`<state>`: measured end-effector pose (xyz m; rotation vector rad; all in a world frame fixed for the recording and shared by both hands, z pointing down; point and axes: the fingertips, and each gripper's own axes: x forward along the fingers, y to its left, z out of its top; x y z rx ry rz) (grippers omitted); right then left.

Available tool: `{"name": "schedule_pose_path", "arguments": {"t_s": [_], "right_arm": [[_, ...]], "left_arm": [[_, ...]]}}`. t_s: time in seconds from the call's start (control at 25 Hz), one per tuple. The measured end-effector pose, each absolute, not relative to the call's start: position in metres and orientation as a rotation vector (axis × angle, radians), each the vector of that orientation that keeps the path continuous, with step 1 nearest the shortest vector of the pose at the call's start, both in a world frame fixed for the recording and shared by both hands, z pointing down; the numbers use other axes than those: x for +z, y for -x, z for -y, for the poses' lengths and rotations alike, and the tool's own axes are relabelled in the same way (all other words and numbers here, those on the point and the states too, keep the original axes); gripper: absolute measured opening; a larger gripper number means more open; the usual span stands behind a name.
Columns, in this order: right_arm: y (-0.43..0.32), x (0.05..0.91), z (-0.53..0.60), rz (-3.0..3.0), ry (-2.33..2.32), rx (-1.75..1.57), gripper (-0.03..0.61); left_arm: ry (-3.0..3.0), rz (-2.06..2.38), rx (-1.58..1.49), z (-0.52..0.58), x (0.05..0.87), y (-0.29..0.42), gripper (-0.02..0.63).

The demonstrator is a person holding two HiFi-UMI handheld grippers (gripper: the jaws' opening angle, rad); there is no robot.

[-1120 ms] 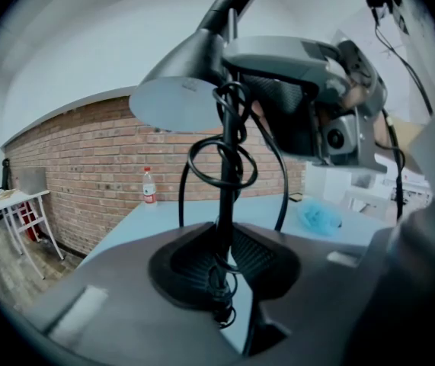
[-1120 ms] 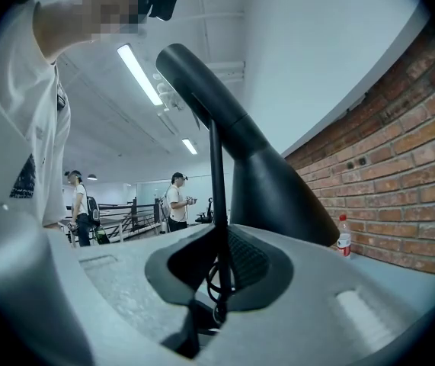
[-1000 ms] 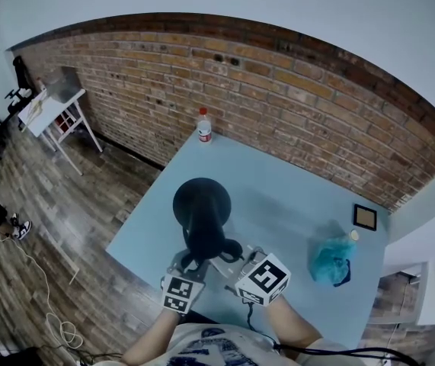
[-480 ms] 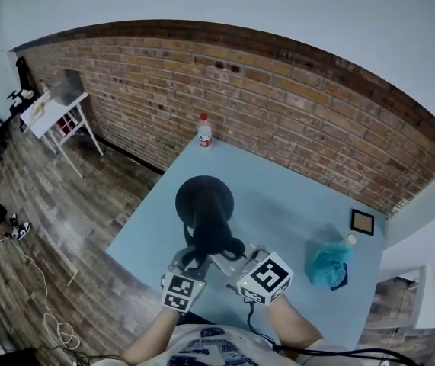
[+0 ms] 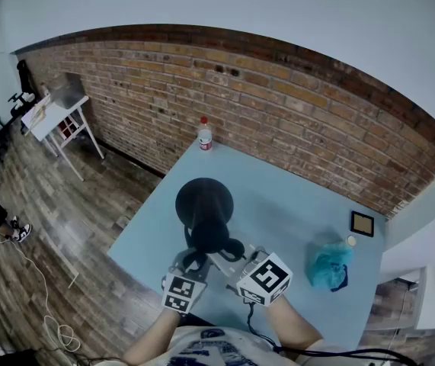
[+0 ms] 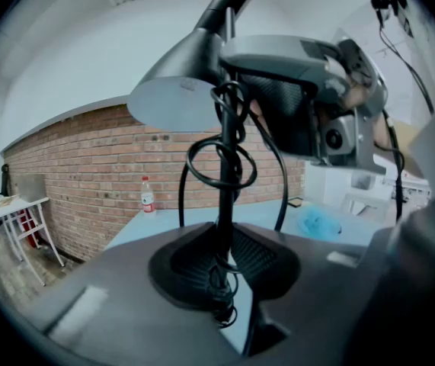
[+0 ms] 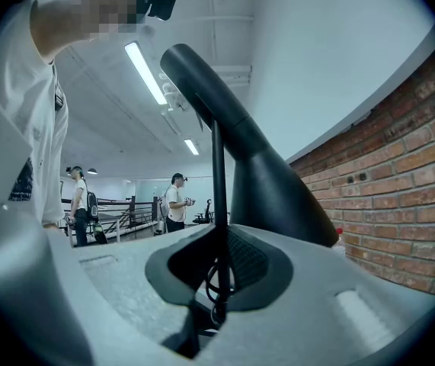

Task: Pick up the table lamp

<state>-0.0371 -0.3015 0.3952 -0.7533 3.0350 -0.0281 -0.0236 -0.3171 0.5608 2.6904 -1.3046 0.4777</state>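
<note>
head view, surface (image 5: 278, 197): light blue, sitting against a brick wall (image 5: 293, 105).
head view, lamp (image 5: 204, 202): black, being held upright over the near half of the surface; shade seen from above, foot hidden.
head view, left tongs (image 5: 192, 262): clamping the lamp's stem from the near side.
head view, right tongs (image 5: 232, 256): gripping the same stem, just beside the left pair.
head view, other things: a bottle (image 5: 205, 135) standing at the far corner by the wall; a blue bag (image 5: 328, 264) lying at the right, well apart from the lamp.
left gripper view, left tongs: pressing on the thin stem, where a cord (image 6: 221, 162) is winding round it in loops.
left gripper view, lamp: shade hanging above the tongs, opening facing down and left; right tongs showing just behind the stem, up at the right.
right gripper view, right tongs: squeezing the thin stem between both pads.
right gripper view, lamp: arm rising to the upper left, shade sloping down to the right toward the brick wall.
right gripper view, people (image 7: 175, 199): two standing far off in a hall.
</note>
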Motion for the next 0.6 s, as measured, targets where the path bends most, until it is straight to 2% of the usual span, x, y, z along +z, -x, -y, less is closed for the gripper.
{"name": "schedule_pose_path", "arguments": {"t_s": [0.6], "right_arm": [[0.0401,0.3993,0.2979,-3.044,0.752,-0.032,0.032]], "left_arm": [[-2.687,1.287,0.485,0.3127,0.5654,0.0247,0.063]]}}
